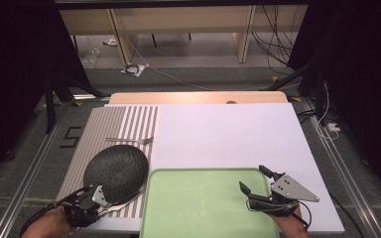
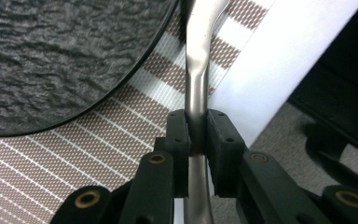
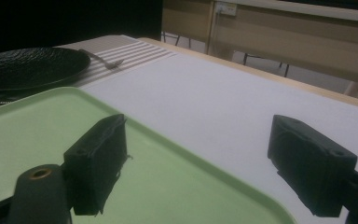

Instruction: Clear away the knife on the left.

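Left gripper (image 1: 87, 201) held low at the near left corner, angled up and to the right, cable trailing back past the left hand (image 1: 54, 218) beneath it. Fingers (image 2: 177, 135) drawn together, pinching a slim metal handle (image 2: 196, 88) between the pads, as seen in the left gripper view.

Right gripper (image 1: 255, 178) raised at the near right, grey three-cornered plate on top, pointing up and to the left. Fingers (image 3: 98, 158) spread wide apart, nothing between them. Right hand (image 1: 290, 218) wrapped around the body from below, forearm entering from the bottom edge.
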`<state>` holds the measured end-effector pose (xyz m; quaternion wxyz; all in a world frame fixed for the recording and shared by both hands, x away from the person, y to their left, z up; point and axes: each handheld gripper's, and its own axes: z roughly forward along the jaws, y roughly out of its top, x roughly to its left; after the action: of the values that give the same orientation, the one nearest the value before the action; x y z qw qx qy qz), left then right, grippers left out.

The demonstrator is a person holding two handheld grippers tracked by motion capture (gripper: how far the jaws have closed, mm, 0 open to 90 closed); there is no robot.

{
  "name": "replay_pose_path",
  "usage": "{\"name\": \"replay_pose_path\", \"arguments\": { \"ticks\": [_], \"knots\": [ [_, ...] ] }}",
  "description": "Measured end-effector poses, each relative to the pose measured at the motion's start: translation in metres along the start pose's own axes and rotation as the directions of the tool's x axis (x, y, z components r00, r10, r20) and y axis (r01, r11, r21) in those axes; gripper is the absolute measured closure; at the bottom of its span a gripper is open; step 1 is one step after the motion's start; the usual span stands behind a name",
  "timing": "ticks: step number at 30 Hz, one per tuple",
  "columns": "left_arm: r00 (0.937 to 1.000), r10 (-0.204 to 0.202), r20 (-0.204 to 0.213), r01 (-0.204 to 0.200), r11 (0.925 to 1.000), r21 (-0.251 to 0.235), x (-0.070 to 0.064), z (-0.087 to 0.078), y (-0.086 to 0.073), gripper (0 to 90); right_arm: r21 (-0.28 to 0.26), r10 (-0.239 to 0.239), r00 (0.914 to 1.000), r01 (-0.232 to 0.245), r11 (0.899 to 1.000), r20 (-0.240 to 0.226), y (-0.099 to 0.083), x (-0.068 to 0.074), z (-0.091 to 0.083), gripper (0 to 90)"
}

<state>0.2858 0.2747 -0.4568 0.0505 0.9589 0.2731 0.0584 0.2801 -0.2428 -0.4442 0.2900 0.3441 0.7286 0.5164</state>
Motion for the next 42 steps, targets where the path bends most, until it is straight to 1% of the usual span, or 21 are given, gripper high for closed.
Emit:
{"name": "replay_pose_path", "arguments": {
  "ticks": [3,12,15,18,19,21,22,23,25,26,27,29,30,32,34,35,36,37,39,41,42],
  "knots": [
    [1.0,-0.005,-0.001,0.005,0.9999,0.013,-0.001,-0.002,-0.001,79.4,0.002,-0.002,1.0,0.002,1.0,0.001,0.0,0.0,0.0,20.5],
    [1.0,0.003,0.002,-0.003,1.0,-0.004,-0.006,-0.013,-0.003,79.4,0.003,-0.005,1.0,0.005,1.0,-0.001,0.0,0.0,0.0,20.5],
    [0.9998,0.01,0.015,-0.009,0.9989,-0.046,-0.007,-0.016,-0.001,79.4,0.002,-0.006,1.0,0.006,1.0,-0.001,0.0,0.0,0.0,20.5],
    [0.9998,0.02,0.006,-0.019,0.998,-0.06,-0.009,-0.018,0.002,79.4,0.001,-0.007,1.0,0.007,1.0,0.0,0.0,0.0,0.0,20.5],
    [0.9996,0.028,-0.005,-0.029,0.9975,-0.064,-0.011,-0.019,0.004,79.4,0.0,-0.006,1.0,0.006,1.0,0.0,0.0,0.0,0.0,20.5],
    [0.9989,0.042,-0.021,-0.044,0.994,-0.101,-0.014,-0.02,0.011,79.4,0.001,-0.008,1.0,0.008,1.0,0.0,0.0,0.0,-0.001,20.5],
    [0.9989,0.042,-0.021,-0.044,0.994,-0.101,-0.014,-0.02,0.011,79.4,0.001,-0.008,1.0,0.008,1.0,0.0,0.0,0.0,-0.001,20.5],
    [0.999,0.04,-0.021,-0.042,0.9916,-0.123,-0.015,-0.021,0.014,79.4,-0.003,-0.007,1.0,0.007,1.0,-0.002,0.0,0.0,-0.001,20.5],
    [0.9981,0.057,-0.023,-0.06,0.9866,-0.152,-0.019,-0.022,0.02,79.4,-0.002,-0.004,1.0,0.004,1.0,-0.001,0.0,0.0,-0.001,20.5],
    [0.9982,0.058,-0.017,-0.06,0.9808,-0.186,-0.023,-0.022,0.028,79.4,-0.002,-0.002,1.0,0.002,1.0,-0.001,0.0,0.0,0.0,20.5],
    [0.9982,0.058,-0.017,-0.06,0.9808,-0.186,-0.023,-0.022,0.028,79.4,-0.002,-0.002,1.0,0.002,1.0,-0.001,0.0,0.0,0.0,20.5],
    [0.9992,0.039,-0.006,-0.039,0.9746,-0.221,-0.027,-0.024,0.037,79.4,-0.001,-0.008,1.0,0.008,1.0,-0.001,0.0,0.0,-0.001,20.5],
    [0.9989,0.046,-0.009,-0.047,0.9727,-0.227,-0.03,-0.024,0.041,79.4,-0.005,-0.005,1.0,0.005,1.0,-0.002,0.0,0.0,0.0,20.5],
    [0.9992,0.039,-0.002,-0.039,0.9714,-0.234,-0.032,-0.024,0.044,79.4,-0.004,-0.004,1.0,0.004,1.0,-0.001,0.0,0.0,-0.001,20.5],
    [0.9997,0.022,0.007,-0.02,0.9685,-0.248,-0.037,-0.023,0.054,79.4,-0.002,-0.007,1.0,0.007,1.0,-0.002,0.0,0.0,-0.001,20.5],
    [0.9997,0.022,0.007,-0.02,0.9685,-0.248,-0.037,-0.023,0.054,79.4,-0.005,-0.004,1.0,0.004,1.0,-0.002,0.0,0.0,-0.001,20.5],
    [0.9999,0.004,0.01,-0.001,0.9664,-0.257,-0.038,-0.023,0.056,79.4,-0.005,-0.004,1.0,0.004,1.0,-0.002,0.0,0.0,-0.001,20.5],
    [0.9995,-0.027,0.02,0.031,0.9617,-0.272,-0.04,-0.024,0.061,79.4,-0.003,0.0,1.0,0.0,1.0,-0.003,0.0,0.0,-0.001,20.5],
    [0.9985,-0.053,0.017,0.055,0.9601,-0.274,-0.042,-0.026,0.065,79.4,-0.002,-0.001,1.0,0.001,1.0,-0.002,0.0,0.0,-0.001,20.5],
    [0.997,-0.072,0.028,0.077,0.9541,-0.289,-0.044,-0.028,0.067,79.4,-0.004,0.0,1.0,0.0,1.0,-0.001,0.0,0.0,-0.001,20.5],
    [0.9964,-0.076,0.038,0.084,0.9526,-0.293,-0.044,-0.029,0.068,79.4,-0.006,0.002,1.0,-0.002,1.0,-0.003,0.0,-0.001,-0.001,20.5]
  ]
}}
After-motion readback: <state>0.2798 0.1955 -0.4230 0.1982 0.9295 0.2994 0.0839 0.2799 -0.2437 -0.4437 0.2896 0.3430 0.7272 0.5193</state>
